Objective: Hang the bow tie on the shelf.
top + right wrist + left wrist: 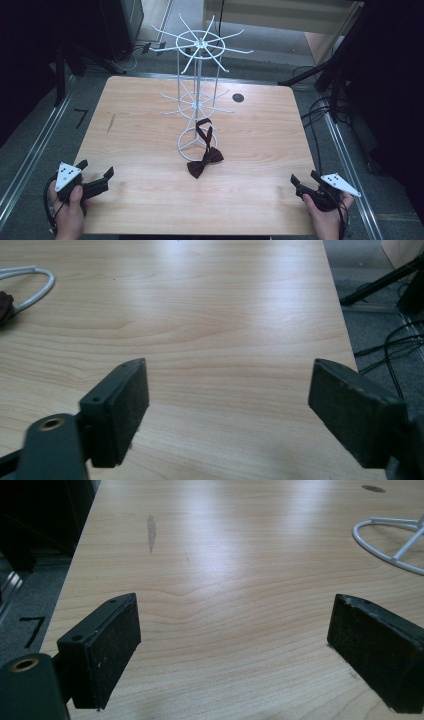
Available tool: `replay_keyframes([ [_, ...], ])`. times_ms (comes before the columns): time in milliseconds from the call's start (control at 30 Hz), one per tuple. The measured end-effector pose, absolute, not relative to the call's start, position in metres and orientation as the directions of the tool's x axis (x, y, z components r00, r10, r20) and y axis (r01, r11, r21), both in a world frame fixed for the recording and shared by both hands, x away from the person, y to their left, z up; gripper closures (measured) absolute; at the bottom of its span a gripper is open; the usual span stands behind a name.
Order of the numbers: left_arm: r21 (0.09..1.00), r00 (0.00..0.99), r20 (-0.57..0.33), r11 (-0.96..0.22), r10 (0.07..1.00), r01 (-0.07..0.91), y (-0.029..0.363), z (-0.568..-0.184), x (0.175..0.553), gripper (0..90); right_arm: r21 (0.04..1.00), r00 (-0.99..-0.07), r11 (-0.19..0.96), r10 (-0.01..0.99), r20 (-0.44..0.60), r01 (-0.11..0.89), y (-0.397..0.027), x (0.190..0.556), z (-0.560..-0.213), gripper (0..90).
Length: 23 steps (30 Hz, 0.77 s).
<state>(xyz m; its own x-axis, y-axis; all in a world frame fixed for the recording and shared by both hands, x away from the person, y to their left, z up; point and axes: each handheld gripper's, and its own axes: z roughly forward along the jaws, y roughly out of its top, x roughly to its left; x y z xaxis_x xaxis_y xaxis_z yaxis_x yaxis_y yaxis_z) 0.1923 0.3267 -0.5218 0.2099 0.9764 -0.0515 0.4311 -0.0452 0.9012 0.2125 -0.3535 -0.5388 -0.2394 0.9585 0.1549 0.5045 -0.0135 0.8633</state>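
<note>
Both my grippers are spread wide and holding nothing. My left gripper sits at the near left edge of the wooden table, jaws well apart over bare wood. My right gripper is at the near right corner, jaws just as wide. The dark bow tie lies mid-table, its strap looped over the base ring of the white wire rack, well away from both.

One legible marking is found: the numeral "7", drawn in black on the grey floor just beside the left edge of the worktop. The same numeral is seen in the left gripper view.
</note>
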Motion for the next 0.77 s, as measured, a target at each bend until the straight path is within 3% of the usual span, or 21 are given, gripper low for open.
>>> replay_keyframes([
  [333, 0.901, 0.209, -0.058, -0.039, 0.976, 0.431, 0.327, -0.522, 0.192, 7.5, 0.863, -0.178, -0.017, 0.976, 0.123, 0.506, -0.371, 0.206, -0.546, 5.6],
  [600, 0.900, 0.211, -0.053, -0.045, 0.976, 0.434, 0.327, -0.522, 0.193, 7.5, 0.859, -0.120, -0.082, 0.979, 0.164, 0.505, -0.390, 0.203, -0.550, 6.2],
  [767, 0.896, 0.211, -0.051, -0.048, 0.976, 0.440, 0.327, -0.522, 0.193, 7.5, 0.861, -0.128, -0.058, 0.982, 0.141, 0.505, -0.386, 0.204, -0.550, 9.2],
])
